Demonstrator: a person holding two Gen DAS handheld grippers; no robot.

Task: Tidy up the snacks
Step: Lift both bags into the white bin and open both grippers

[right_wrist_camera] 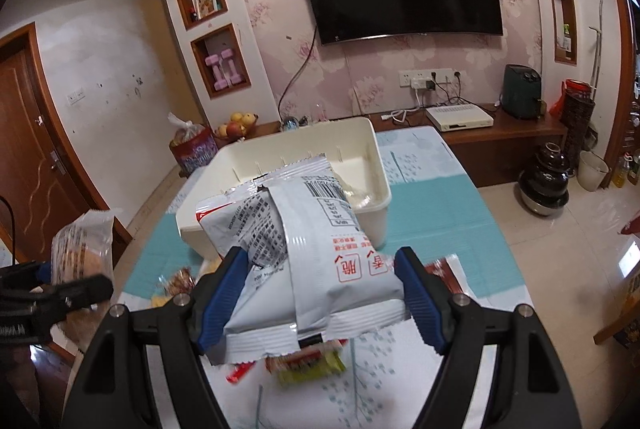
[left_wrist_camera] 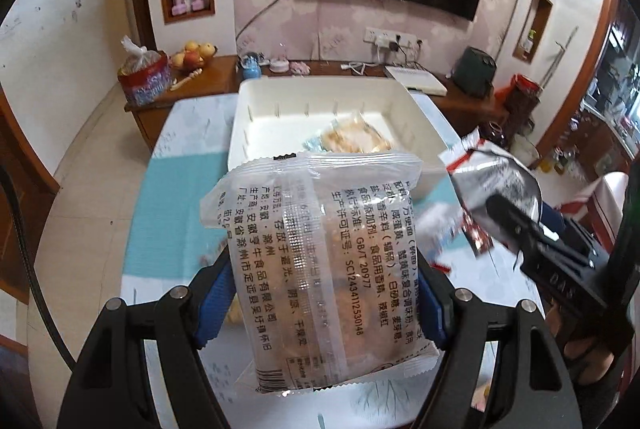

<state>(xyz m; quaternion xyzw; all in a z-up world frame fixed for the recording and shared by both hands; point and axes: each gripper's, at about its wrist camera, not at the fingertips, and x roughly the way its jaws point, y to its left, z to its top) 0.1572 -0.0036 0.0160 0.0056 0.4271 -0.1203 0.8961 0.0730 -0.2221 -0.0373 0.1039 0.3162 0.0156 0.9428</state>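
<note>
My left gripper (left_wrist_camera: pixel 326 293) is shut on a clear snack bag (left_wrist_camera: pixel 320 261) with black print, held up above the table; the same bag (right_wrist_camera: pixel 80 249) shows at the left edge of the right wrist view. My right gripper (right_wrist_camera: pixel 320 293) is shut on a silver-white snack bag (right_wrist_camera: pixel 304 245) with red characters, also lifted; that bag (left_wrist_camera: pixel 496 181) appears at the right of the left wrist view. Beyond both stands a white bin (left_wrist_camera: pixel 256 125) (right_wrist_camera: pixel 372 149) with a few snack packs (left_wrist_camera: pixel 356 139) inside.
Loose snack packets (right_wrist_camera: pixel 308 365) lie on the table's teal and white cloth (right_wrist_camera: pixel 440 221) under the right gripper. A low wooden cabinet (right_wrist_camera: pixel 500 137) with a fruit bowl (left_wrist_camera: pixel 194 55), a red bag (left_wrist_camera: pixel 146 79) and a white box (right_wrist_camera: pixel 458 118) runs along the far wall.
</note>
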